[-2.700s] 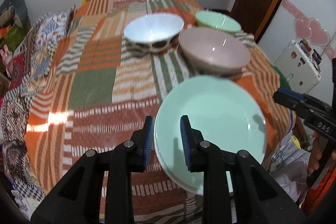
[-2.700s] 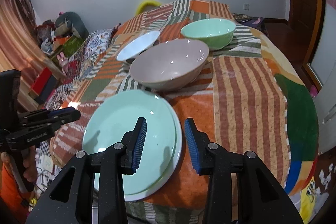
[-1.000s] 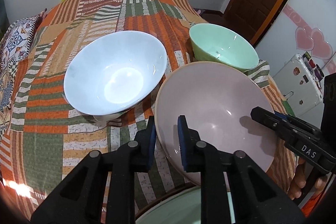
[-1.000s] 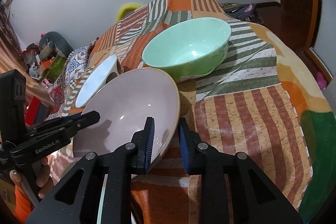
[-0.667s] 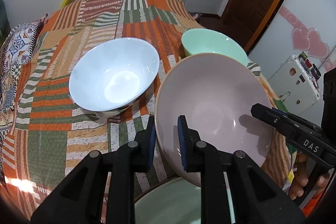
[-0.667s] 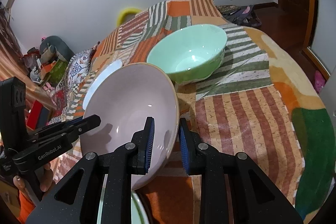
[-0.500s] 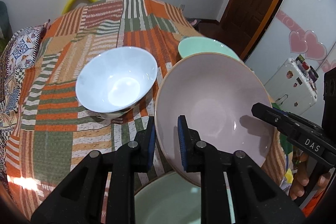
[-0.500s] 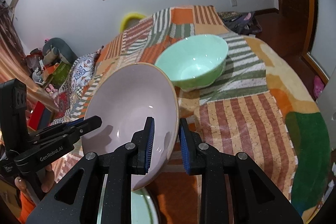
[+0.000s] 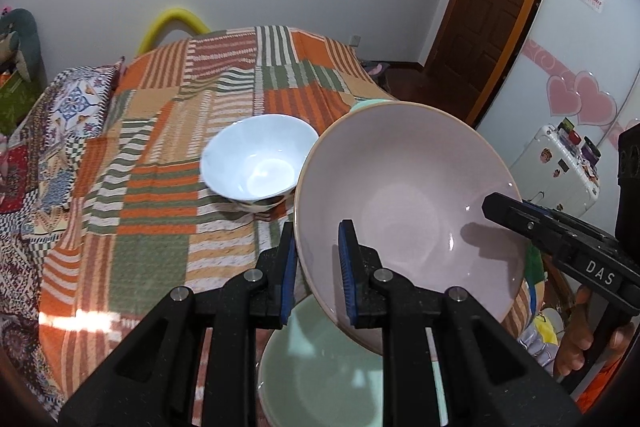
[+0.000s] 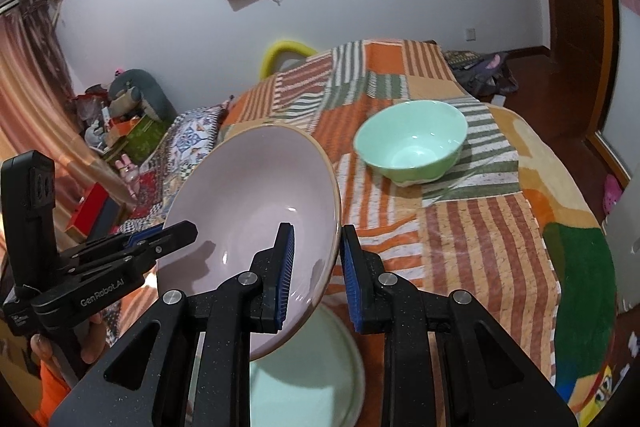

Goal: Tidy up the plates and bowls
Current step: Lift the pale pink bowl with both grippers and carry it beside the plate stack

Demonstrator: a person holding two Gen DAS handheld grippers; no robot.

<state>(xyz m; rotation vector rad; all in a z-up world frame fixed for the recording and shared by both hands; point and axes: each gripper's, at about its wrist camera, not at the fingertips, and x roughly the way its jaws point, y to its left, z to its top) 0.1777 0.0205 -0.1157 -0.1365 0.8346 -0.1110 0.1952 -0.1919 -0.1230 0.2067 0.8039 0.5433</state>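
Observation:
A large pale pink bowl (image 9: 408,195) hangs in the air above the table, tilted, held by both grippers. My left gripper (image 9: 317,263) is shut on its left rim. My right gripper (image 10: 316,269) is shut on its right rim; the bowl also shows in the right wrist view (image 10: 256,211). Below it lie stacked mint green plates (image 9: 320,371), also seen in the right wrist view (image 10: 312,375). A white bowl (image 9: 258,163) and a mint green bowl (image 10: 412,141) stand further back on the table.
The table wears a striped patchwork cloth (image 9: 160,195) in orange, green and cream. A yellow chair back (image 9: 176,23) stands at the far edge. A white suitcase (image 9: 556,171) and a wooden door (image 9: 496,7) are on the right.
Both grippers have lifted the pink bowl up off the cloth and drawn it back over the green plates. The white and green bowls have not moved.

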